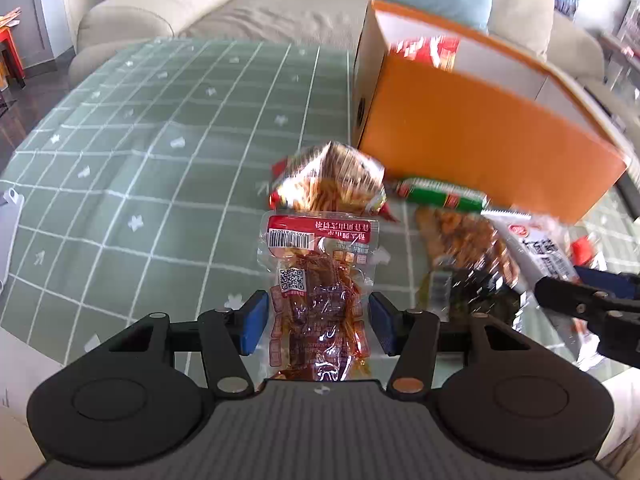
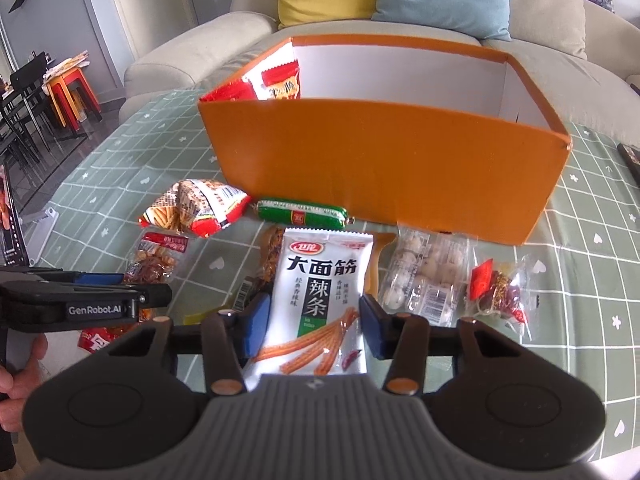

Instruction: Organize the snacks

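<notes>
A clear packet of red-brown strips lies flat on the green checked tablecloth. My left gripper straddles it, a blue pad beside each long edge and not visibly pressing. In the right wrist view, my right gripper has its pads against both edges of a white spicy-strip packet. The orange box stands open-topped just behind, with a red packet leaning in its left corner. My left gripper shows at that view's left edge.
Loose snacks lie in front of the box: a crinkled bag, a green sausage, clear packets of pale balls and a small red-filled packet. A beige sofa runs behind the table. A hand holds the left gripper.
</notes>
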`<state>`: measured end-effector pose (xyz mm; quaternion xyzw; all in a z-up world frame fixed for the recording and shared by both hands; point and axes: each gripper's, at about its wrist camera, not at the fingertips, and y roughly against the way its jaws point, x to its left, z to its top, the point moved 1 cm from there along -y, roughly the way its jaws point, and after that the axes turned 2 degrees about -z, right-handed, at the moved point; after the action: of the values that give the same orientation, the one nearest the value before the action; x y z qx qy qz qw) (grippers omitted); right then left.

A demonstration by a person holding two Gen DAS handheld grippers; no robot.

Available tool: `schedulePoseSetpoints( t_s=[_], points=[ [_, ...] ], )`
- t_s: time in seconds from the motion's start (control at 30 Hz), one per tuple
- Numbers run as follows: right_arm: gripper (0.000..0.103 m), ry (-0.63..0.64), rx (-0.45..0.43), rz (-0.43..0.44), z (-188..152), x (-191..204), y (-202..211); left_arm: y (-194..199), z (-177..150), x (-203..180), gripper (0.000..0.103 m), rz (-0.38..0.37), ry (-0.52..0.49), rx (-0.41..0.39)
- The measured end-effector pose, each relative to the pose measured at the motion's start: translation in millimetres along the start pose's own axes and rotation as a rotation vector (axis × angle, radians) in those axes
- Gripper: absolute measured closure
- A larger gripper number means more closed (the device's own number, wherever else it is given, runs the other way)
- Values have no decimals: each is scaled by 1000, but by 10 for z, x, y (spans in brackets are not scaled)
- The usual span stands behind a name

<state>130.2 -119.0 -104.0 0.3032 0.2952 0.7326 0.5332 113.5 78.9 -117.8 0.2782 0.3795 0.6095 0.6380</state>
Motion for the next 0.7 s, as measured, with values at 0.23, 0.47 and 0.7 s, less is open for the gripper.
schedulePoseSetpoints(
  t_s=[0.23,0.47,0.7],
  points=[
    [56,-10,-62,22,163,-5,222,357,202,-141,41,-36,-5,-90],
    [56,0,-128,15,407,-66,370,538,553,-400,41,-114,-33,-149],
    [57,47,-170,-6,745,-164,473,434,1053,-671,41,-195,-62,-91]
  ],
)
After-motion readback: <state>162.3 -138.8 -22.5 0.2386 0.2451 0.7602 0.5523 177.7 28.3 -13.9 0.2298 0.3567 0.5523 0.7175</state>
